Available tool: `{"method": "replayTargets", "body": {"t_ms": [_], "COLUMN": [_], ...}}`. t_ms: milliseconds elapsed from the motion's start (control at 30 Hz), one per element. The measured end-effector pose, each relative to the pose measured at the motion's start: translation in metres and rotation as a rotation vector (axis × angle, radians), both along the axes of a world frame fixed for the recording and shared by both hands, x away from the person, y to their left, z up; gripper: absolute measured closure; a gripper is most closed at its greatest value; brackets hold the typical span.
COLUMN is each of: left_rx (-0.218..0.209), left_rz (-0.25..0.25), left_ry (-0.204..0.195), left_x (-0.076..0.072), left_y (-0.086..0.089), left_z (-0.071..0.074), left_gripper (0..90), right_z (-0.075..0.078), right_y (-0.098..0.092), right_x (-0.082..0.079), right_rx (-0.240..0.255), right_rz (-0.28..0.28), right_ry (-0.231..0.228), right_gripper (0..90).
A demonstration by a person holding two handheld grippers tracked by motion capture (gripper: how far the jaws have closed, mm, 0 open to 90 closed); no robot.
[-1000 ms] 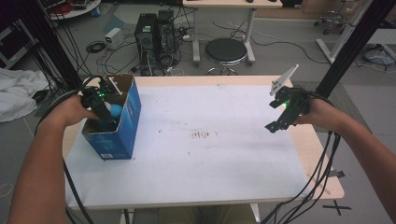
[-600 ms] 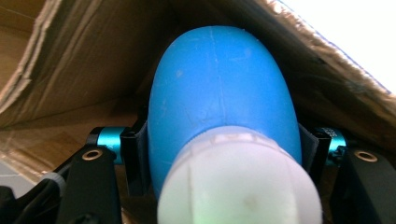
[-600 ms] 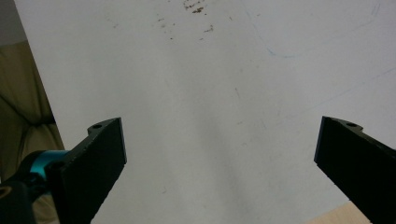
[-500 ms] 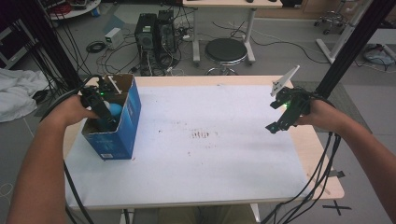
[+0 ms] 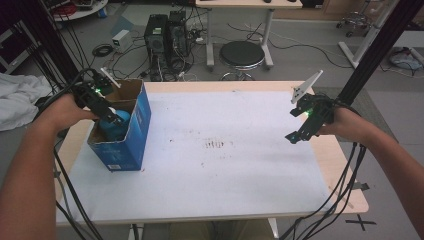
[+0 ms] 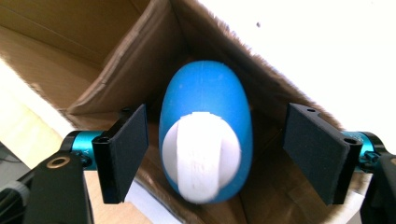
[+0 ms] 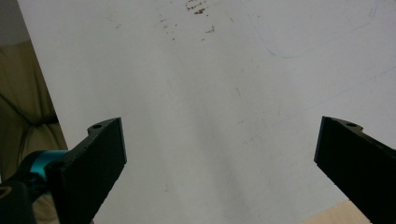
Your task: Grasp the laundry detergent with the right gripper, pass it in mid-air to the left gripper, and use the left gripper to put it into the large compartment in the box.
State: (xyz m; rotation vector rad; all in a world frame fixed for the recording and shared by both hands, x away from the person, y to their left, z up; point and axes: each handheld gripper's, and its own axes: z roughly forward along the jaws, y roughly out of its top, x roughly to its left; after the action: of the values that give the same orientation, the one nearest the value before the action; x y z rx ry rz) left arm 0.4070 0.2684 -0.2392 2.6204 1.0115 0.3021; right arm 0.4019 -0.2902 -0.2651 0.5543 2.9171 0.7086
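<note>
Blue egg-shaped object (image 6: 205,135) with a white knob lies inside the cardboard box (image 5: 135,125) at the table's left edge. It sits between the left gripper (image 6: 224,154) jaws, which have just been opening; neither pad touches it. Right gripper (image 7: 219,163) hovers wide open, holding nothing, near the right edge.

The blue box (image 5: 125,135) walls hem the left gripper (image 6: 215,149) closely – the blue egg-shaped object (image 6: 205,135) sits between its jaws; the table (image 5: 240,185) beyond lies open.
</note>
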Motion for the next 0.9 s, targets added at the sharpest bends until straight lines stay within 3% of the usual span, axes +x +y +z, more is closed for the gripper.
{"method": "replayTargets", "body": {"t_ms": [167,300,400,567,833,900], "left_rx": [-0.039,-0.076,-0.079,-0.088,-0.066,-0.066], "left_rz": [0.007,0.045,0.061,-0.034,-0.251,-0.284], "left_ry": [-0.038,-0.039,-0.058,-0.083,-0.053,-0.048], "left_x": [-0.010,-0.014,-0.017,-0.023,-0.029,-0.030], "left_y": [-0.003,-0.006,-0.011,-0.029,-0.077,-0.088], "left_z": [0.018,0.029,0.037,0.046,0.042,0.041], "left_gripper": [22.9,22.9,22.8,22.8,22.8,22.8], "right_z": [0.002,0.003,0.006,0.007,0.008,0.008], "right_y": [-0.002,-0.001,-0.001,-0.001,0.002,0.002], "right_x": [-0.002,-0.004,-0.005,-0.008,-0.010,-0.011], "right_rx": [0.004,0.006,0.012,0.015,0.017,0.015], "right_rz": [-0.005,-0.014,-0.024,-0.026,-0.024,-0.022], "right_ry": [-0.005,-0.022,-0.030,-0.034,-0.038,-0.039], "right_gripper": [1.2,1.2,1.2,1.2,1.2,1.2]}}
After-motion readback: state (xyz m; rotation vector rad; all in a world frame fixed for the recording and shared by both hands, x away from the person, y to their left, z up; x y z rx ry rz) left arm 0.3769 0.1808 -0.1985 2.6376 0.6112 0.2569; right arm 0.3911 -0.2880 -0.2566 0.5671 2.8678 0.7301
